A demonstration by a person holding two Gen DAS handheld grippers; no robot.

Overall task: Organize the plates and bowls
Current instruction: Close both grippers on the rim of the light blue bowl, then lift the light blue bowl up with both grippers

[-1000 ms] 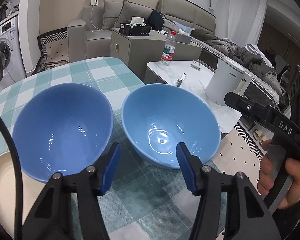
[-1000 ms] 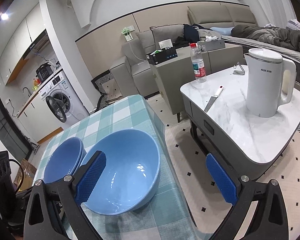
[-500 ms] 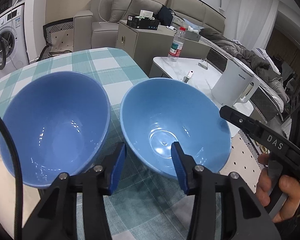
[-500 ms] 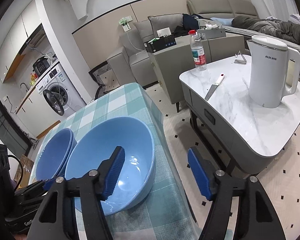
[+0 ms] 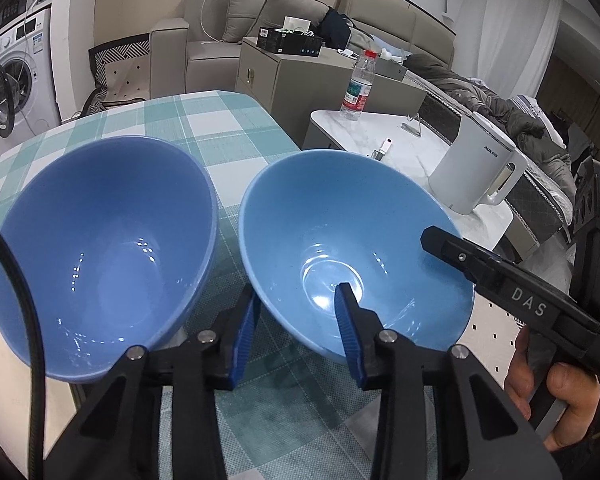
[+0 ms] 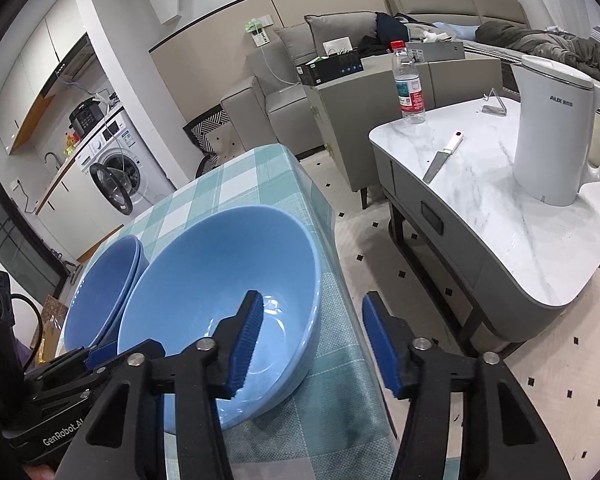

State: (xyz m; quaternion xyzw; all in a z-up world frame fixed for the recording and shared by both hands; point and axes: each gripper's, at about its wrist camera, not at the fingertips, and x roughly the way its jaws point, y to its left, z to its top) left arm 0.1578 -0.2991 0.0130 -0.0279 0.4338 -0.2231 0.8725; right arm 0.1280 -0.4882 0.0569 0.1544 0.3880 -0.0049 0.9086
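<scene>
both sets of tongs straddle the rim of the lighter bowl (image 5: 356, 248), which sits right of the darker bowl (image 5: 100, 248) on the checked worktop (image 5: 220, 128); left tongs (image 5: 296, 334) and right tongs (image 6: 312, 340) gape unclenched; looks like pre-grab; next they'd pinch, lift, nest it in its neighbour

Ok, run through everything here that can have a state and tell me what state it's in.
Right bowl: upright, empty, both grippers straddling its rim.
Left bowl: empty, looks nested on another bowl.
Left hand-held gripper: open, rim between its fingers.
Right hand-held gripper: open, rim between its fingers.
Kettle: upright, lid closed.
Water bottle: upright, capped.
Washing machine: door open.
</scene>
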